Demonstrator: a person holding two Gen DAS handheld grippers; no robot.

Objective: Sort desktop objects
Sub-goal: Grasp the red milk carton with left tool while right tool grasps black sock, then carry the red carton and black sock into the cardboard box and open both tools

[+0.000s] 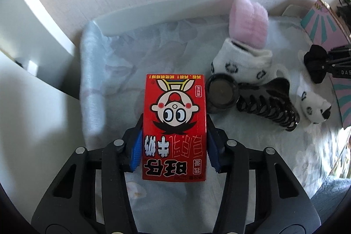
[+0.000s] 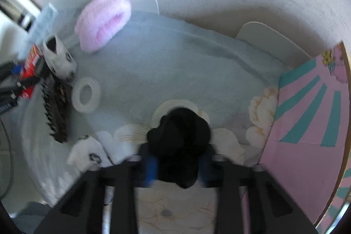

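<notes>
My left gripper point(image 1: 174, 142) pinches the red milk carton point(image 1: 174, 124) at 6 o'clock on the floral cloth point(image 1: 252, 146), right gripper point(image 2: 178, 168) clamped on the black scrunchie point(image 2: 179, 142), its blurred pads half hidden.

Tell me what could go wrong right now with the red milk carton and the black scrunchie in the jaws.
The red carton sits between the left gripper jaws by its lower sides only; it could pivot and clip the round black case beside it. The right gripper has bunched the soft black scrunchie, which might slip out. Lifting either could snag the loose floral cloth beneath.
</notes>
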